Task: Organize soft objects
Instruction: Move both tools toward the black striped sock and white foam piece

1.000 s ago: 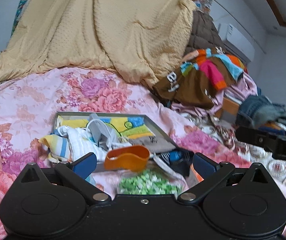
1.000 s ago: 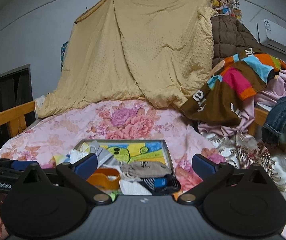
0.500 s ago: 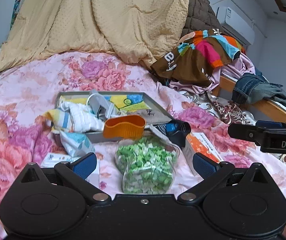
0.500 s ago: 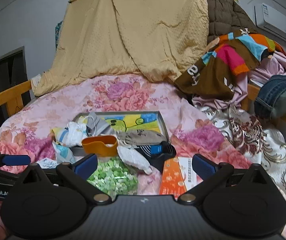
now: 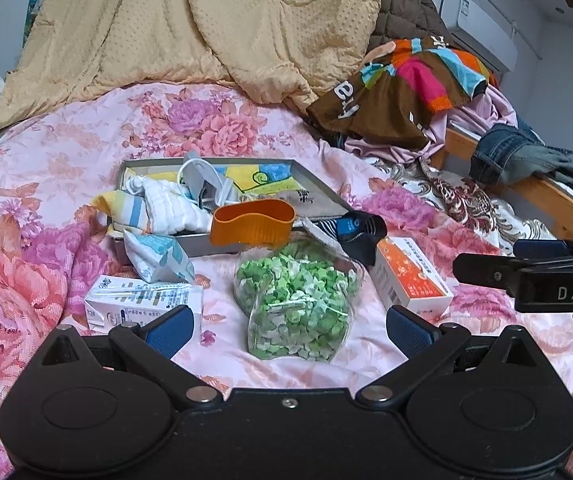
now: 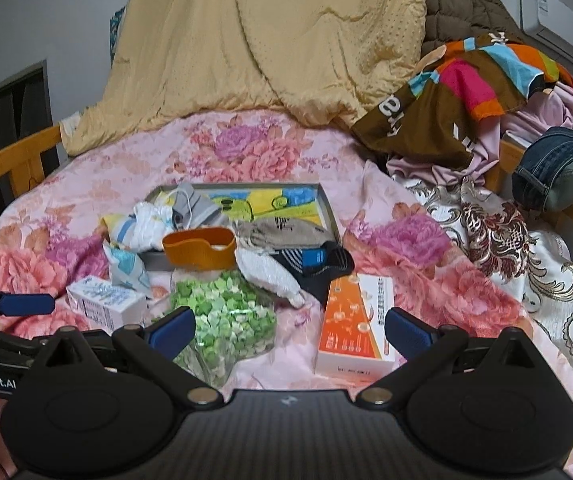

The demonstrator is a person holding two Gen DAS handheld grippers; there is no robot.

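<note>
A grey tray (image 5: 322,192) (image 6: 328,210) lies on the floral bed, with a white towel (image 5: 170,206), a grey cloth (image 5: 202,182) and a beige sock (image 6: 282,230) in it. A dark sock (image 5: 360,232) (image 6: 318,266) hangs over its near edge. A bag of green pieces (image 5: 298,300) (image 6: 226,316) with an orange lid (image 5: 252,226) lies in front. My left gripper (image 5: 286,326) is open and empty above the bag. My right gripper (image 6: 288,330) is open and empty, between the bag and an orange box (image 6: 356,320).
A white carton (image 5: 142,304) and a light-blue packet (image 5: 154,256) lie left of the bag. The orange box shows in the left wrist view (image 5: 410,276). A yellow blanket (image 5: 206,28), piled clothes (image 5: 406,88) and jeans (image 6: 558,168) lie behind and right. A wooden bed rail (image 6: 10,160) is left.
Both grippers have pulled back and tilted down from the tray. The bag, the carton and the orange box have come into view. Both stay open.
</note>
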